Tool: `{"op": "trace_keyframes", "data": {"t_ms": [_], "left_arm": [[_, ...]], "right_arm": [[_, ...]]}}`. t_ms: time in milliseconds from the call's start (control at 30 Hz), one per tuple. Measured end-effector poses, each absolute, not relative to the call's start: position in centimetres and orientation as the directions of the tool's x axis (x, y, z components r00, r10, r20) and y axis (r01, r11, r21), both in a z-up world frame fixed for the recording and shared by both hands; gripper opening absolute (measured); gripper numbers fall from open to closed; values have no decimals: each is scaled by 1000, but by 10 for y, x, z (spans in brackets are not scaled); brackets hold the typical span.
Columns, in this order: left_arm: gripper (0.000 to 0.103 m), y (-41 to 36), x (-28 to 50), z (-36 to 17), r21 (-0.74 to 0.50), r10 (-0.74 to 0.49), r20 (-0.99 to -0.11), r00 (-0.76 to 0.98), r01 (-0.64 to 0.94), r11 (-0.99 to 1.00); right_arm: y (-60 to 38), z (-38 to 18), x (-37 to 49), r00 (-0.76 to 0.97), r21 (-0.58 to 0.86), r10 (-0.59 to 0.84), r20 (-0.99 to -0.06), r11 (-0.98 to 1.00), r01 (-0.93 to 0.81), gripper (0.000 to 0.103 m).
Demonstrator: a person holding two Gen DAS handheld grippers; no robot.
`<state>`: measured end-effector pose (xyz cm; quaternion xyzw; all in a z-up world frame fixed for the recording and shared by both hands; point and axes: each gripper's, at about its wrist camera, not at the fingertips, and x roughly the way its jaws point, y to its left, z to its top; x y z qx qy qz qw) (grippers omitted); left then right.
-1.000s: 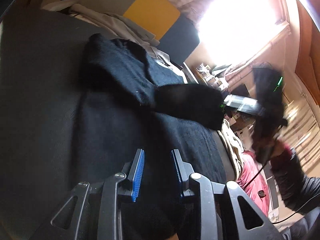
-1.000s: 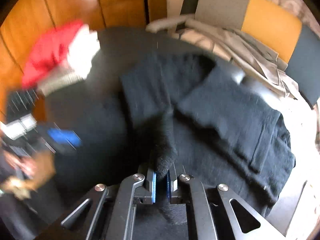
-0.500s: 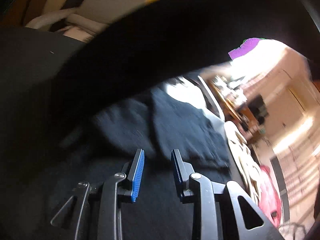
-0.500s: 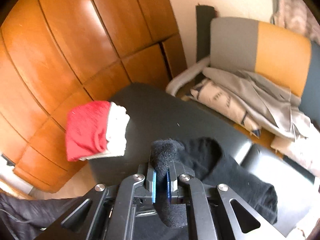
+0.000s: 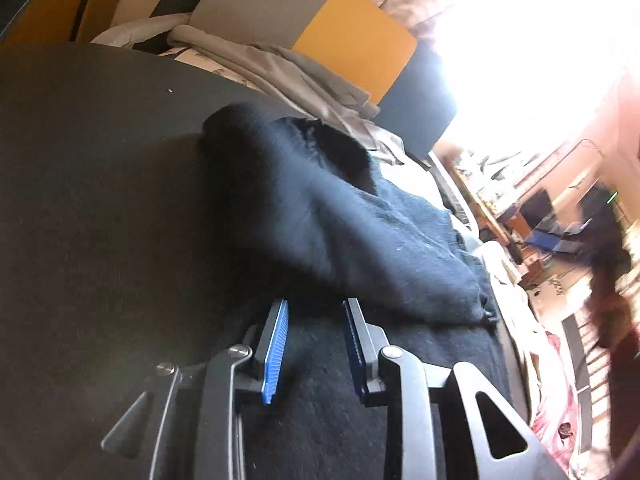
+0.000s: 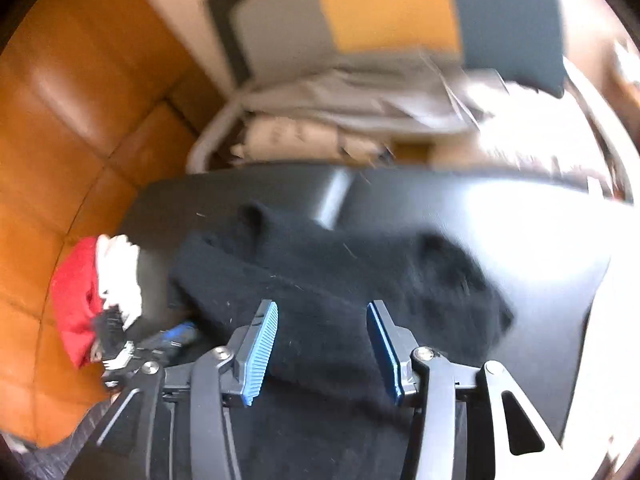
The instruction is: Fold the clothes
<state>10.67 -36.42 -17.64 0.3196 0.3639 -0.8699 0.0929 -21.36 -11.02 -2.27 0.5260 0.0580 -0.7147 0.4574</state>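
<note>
**Black garment lies folded on the dark table, both grippers free of it**

The black garment [image 6: 320, 280] lies in a heap of folds on the dark table [image 6: 500, 240], near its middle. In the right wrist view one layer runs slantwise across the pile, and a rounded end of the cloth sits toward the right. In the left wrist view a thick fold [image 5: 340, 232] lies across the flatter part of the garment, just ahead of the fingertips.

The right gripper [image 6: 322, 350] hangs over the near part of the garment. Its fingers [image 6: 260, 350] are spreading apart at this moment; the cloth lies below the gap, and the blue pads do not press on it.

The left gripper [image 5: 316, 348] points down at the garment too. Its fingers [image 5: 276, 348] stand partly spread with nothing pinched between them.

A red and white folded pile [image 6: 96, 292] sits at the left edge of the table, beside the orange wooden panels [image 6: 60, 140]. Behind the table lie grey and pale clothes [image 5: 288, 76] against a grey, yellow and dark cushion [image 5: 320, 28]. The right wrist view is blurred.
</note>
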Motion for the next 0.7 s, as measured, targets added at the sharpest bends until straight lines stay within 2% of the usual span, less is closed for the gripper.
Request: {"op": "trace_keyframes", "data": {"t_ms": [200,333,500,633,667,700], "left_arm": [[28,-372,118,-181,-699,123,-539,-834,361,-617],[28,-374,118,-186,-726,113,-528,-842,378,-575],[28,-374,122,-186,-710,112,-548,-829,390,-586],[28,-369,115,-189,-690,111,-567,-816,397,-606],[28,-369,113,-187,-684,103,-567,-817,397,-611],[28,-369,111,-186,-679,96,-567,-818,398,-617]], "right_arm": [[-44,-105,-204,35,591,-675,-737,-618,518,49],[-22,-131,-196,-63,580,-675,-735,-675,456,49],[-39,-128,-195,-191,485,-649,-736,-703,520,49],[-70,-135,-197,-241,321,-544,-804,-738,593,49],[-74,-137,-197,-246,291,-522,-817,-741,605,48],[-79,-135,-195,-241,280,-519,-820,-731,622,42]]}}
